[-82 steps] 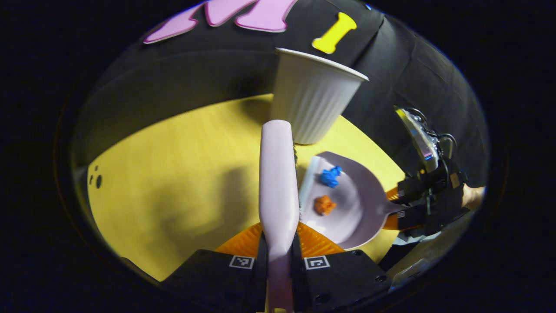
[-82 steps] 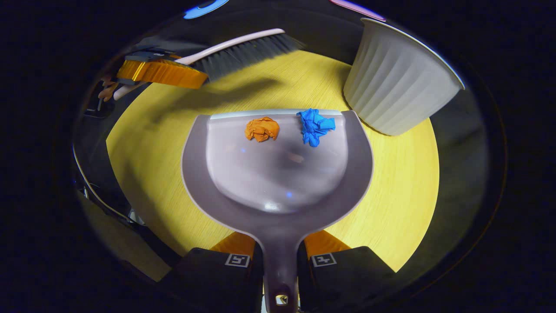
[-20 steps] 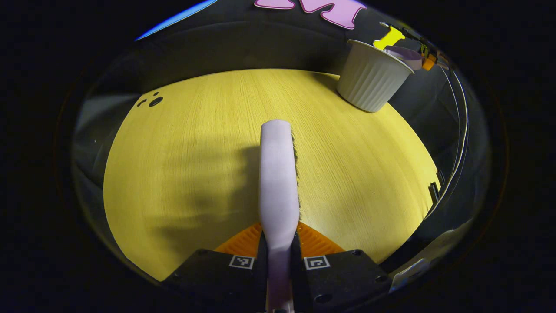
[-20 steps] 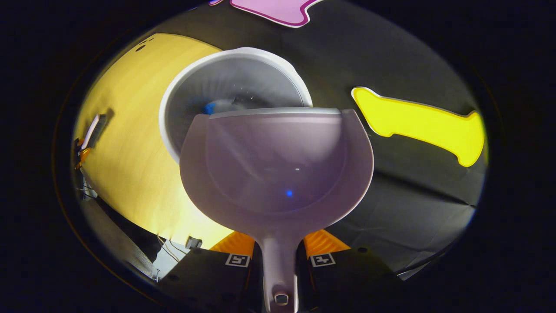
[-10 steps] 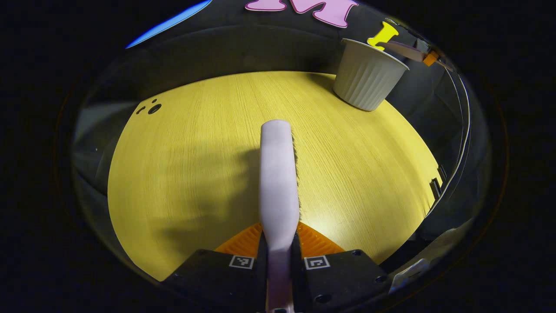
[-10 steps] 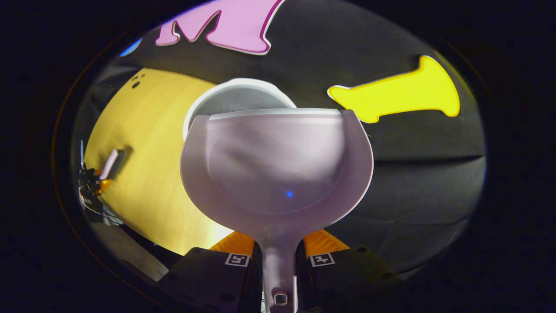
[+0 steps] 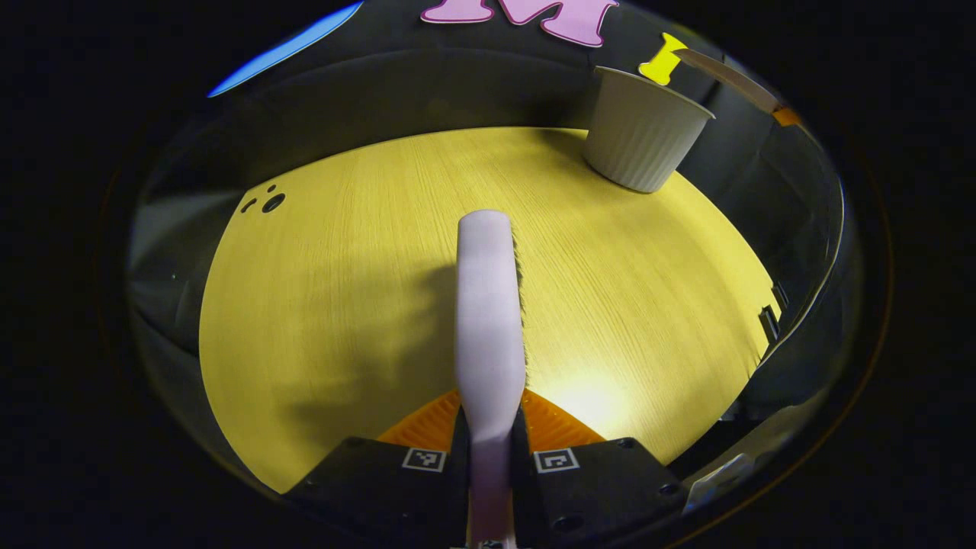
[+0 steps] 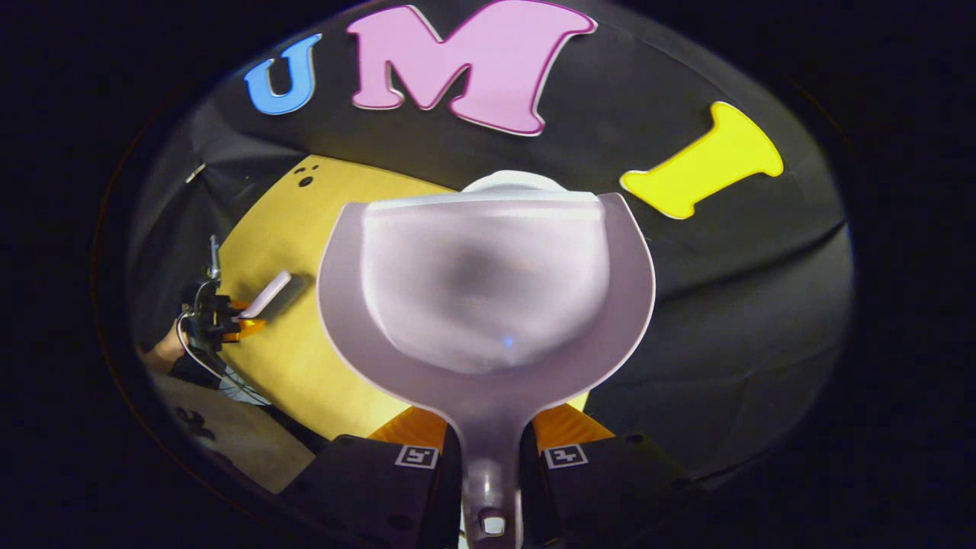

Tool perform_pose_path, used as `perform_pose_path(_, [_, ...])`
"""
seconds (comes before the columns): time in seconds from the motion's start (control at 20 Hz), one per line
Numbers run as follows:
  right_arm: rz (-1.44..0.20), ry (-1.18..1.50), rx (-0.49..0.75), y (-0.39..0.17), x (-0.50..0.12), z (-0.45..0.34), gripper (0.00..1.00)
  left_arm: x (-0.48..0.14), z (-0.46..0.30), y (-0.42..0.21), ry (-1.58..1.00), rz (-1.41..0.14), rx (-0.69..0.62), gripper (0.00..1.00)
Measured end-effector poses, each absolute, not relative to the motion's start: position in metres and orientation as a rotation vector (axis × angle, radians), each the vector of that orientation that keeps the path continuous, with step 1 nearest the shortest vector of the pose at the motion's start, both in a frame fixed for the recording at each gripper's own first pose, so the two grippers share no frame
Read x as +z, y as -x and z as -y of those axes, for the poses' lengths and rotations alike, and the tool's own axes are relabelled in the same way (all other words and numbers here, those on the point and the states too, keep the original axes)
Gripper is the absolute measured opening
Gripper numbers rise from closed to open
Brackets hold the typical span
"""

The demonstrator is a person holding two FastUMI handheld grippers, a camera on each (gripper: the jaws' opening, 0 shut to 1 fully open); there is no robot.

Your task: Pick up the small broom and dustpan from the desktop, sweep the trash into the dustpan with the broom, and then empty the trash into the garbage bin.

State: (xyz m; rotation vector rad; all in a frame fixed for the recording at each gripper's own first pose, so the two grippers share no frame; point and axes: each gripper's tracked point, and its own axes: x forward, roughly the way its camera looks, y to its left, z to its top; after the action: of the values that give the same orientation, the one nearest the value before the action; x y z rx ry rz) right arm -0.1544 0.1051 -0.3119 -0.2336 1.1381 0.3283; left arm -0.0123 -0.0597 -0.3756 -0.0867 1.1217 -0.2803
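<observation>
Right gripper point(image 8: 492, 450) clamps dustpan point(image 8: 488, 305) handle, frame centre; pan light, stiff, empty. Left gripper point(image 7: 489, 457) pinches broom point(image 7: 489, 305) handle; bin point(image 7: 644, 130) upper right.

Cloth-walled booth, yellow desktop point(image 7: 343, 305)

My left gripper view rides low behind the broom point(image 7: 490, 305), looking forward across the yellow desktop point(image 7: 343, 290) toward the ribbed bin point(image 7: 644, 130) at the far right corner. My right gripper view sits close behind the raised dustpan point(image 8: 486, 305), facing the booth wall, high above the bin's rim point(image 8: 509, 181). Both views share desktop and bin.
</observation>
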Motion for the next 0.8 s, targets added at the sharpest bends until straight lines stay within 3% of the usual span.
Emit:
perform_pose_path(0.35, [-1.185,0.154,0.437,0.23,-0.375,-0.187,0.35,-0.379,0.05,0.009,0.073,-1.131,-0.254,0.28])
perform_pose_path(0.4, [-1.201,0.159,0.436,0.24,-0.39,-0.195,0.39,-0.38,0.05,0.008,0.074,-1.134,-0.25,0.28])
perform_pose_path(0.8, [-1.327,0.174,0.424,0.294,-0.505,-0.218,0.35,-0.388,0.049,0.002,0.044,-1.149,-0.22,0.28])
